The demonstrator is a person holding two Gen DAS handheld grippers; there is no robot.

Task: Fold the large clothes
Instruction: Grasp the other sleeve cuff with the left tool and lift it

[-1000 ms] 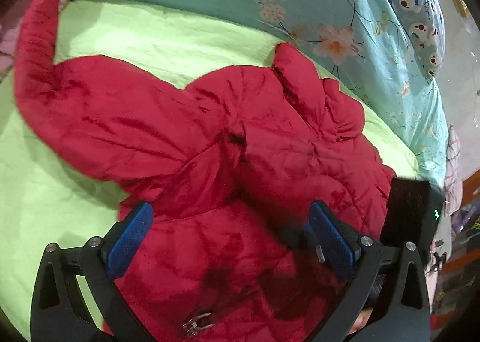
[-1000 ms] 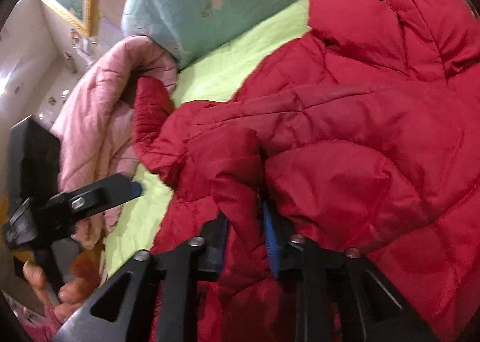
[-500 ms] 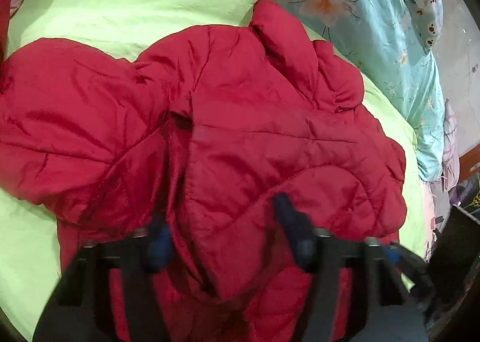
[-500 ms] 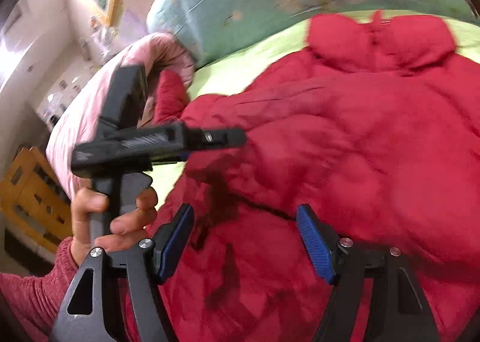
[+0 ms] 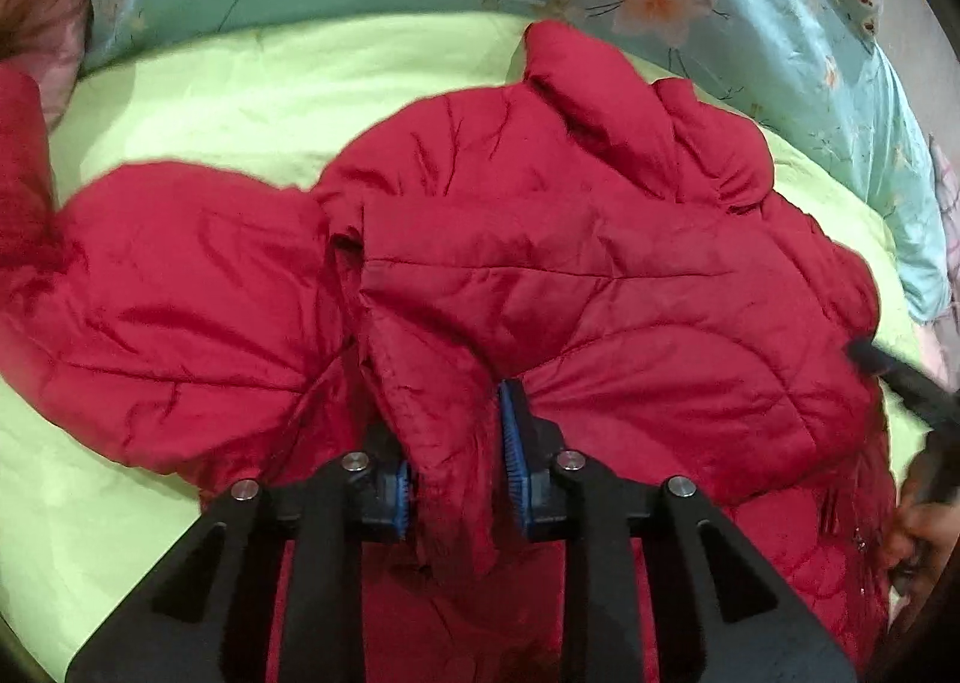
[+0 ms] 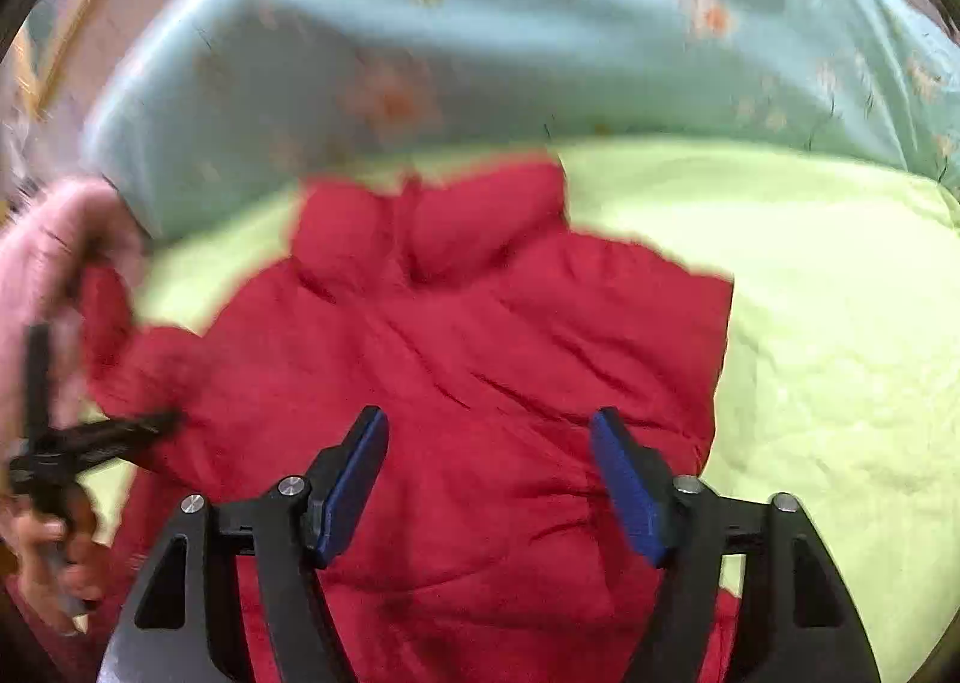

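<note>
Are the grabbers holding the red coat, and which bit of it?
The left gripper has a bunched fold of the red jacket in its closing jaws. The right gripper holds nothing; its jaws are closing.

**Sharp on the left, smeared on the right**

The left wrist view is evenly lit and mostly crisp: seams and creases of the red jacket (image 5: 570, 287) read clearly, with soft shadows in its folds. Only the right tool (image 5: 900, 377) at that frame's edge is blurred. The right wrist view is motion-smeared throughout; the floral quilt (image 6: 480, 35) and the jacket's outline are soft. Both views bulge like fisheyes, with black corners. Colours look saturated, and the green sheet (image 6: 840, 323) is bright.
</note>
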